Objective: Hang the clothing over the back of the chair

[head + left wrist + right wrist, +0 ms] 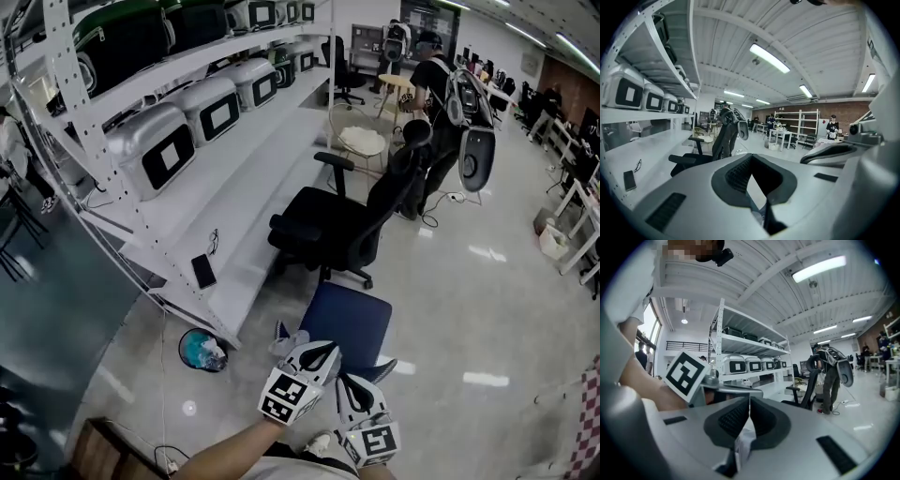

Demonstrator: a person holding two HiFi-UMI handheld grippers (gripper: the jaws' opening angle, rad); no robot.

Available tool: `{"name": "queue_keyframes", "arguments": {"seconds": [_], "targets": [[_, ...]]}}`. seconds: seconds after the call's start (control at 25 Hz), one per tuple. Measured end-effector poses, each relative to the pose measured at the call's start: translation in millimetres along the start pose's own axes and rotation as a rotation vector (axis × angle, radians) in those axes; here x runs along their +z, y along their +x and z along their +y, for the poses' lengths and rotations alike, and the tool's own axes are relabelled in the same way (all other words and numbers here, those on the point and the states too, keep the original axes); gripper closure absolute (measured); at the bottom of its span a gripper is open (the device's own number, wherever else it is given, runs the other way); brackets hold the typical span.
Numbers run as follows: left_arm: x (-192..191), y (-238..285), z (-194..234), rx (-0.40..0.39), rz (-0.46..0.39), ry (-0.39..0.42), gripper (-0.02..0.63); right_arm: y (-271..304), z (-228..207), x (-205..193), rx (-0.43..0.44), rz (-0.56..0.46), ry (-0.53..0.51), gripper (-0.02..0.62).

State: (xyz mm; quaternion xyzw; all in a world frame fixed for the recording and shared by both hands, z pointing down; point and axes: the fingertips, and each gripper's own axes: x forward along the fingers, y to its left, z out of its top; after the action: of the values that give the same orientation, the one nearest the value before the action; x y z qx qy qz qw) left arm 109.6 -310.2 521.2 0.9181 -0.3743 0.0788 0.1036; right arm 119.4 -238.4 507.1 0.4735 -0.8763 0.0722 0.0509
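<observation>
Clearly, the crumpled white cloth garment (291, 343) is already in both tools. The right gripper view shows the right gripper (750, 399) with its jaws pressed together on a fold of it (743, 444). The left gripper view shows the left gripper (751, 157) with its pads meeting at the tip and a pale scrap of it (761, 213) caught low between them. From the head view both grippers sit close together near the person, the left gripper (317, 351) slightly ahead of the right gripper (353, 380). The garment bunches at and just left of the left fingertips. The black high-backed office chair (349, 217) stands well apart, straight ahead. Its seat is turned left and its backrest rises on the right, so I judge the right gripper the nearer one to the top edge. A navy-blue flat padded panel (352, 317) lies just beyond the fingertips. Whether it is another chair's seat I cannot tell.
</observation>
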Motion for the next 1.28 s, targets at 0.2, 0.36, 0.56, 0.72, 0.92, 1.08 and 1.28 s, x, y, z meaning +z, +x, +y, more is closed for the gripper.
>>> {"name": "queue_keyframes", "arguments": {"seconds": [0.2,0.36,0.56,0.72,0.92,1.08,1.28], "targets": [[-2.5,-32.5,-21.0,0.028,-0.036,0.022,0.598,-3.3,-0.8,-24.7,0.031,0.004,0.052,0.578],[-9.6,-55.1,-26.3,0.056,-0.025,-0.002,0.598,-4.4,12.9,-33.2,0.065,0.019,0.074,0.578],[-15.9,-80.2,-35.3,0.058,-0.035,0.01,0.598,-11.9,36.8,-35.9,0.071,0.023,0.065,0.578],[-15.0,-107.5,-45.9,0.02,-0.075,0.032,0.598,-24.4,52.9,-31.4,0.019,0.019,0.036,0.578],[-30.5,-162.0,-63.7,-0.022,-0.094,-0.04,0.598,-57.4,92.7,-27.2,-0.053,0.042,-0.004,0.577],[-45.4,-198.6,-75.8,-0.066,-0.091,-0.054,0.598,-74.7,135.1,-31.9,-0.077,0.06,-0.019,0.578],[-52.0,-236.7,-81.1,-0.086,-0.117,-0.07,0.598,-92.4,181.9,-38.1,-0.084,0.079,-0.046,0.577]]}}
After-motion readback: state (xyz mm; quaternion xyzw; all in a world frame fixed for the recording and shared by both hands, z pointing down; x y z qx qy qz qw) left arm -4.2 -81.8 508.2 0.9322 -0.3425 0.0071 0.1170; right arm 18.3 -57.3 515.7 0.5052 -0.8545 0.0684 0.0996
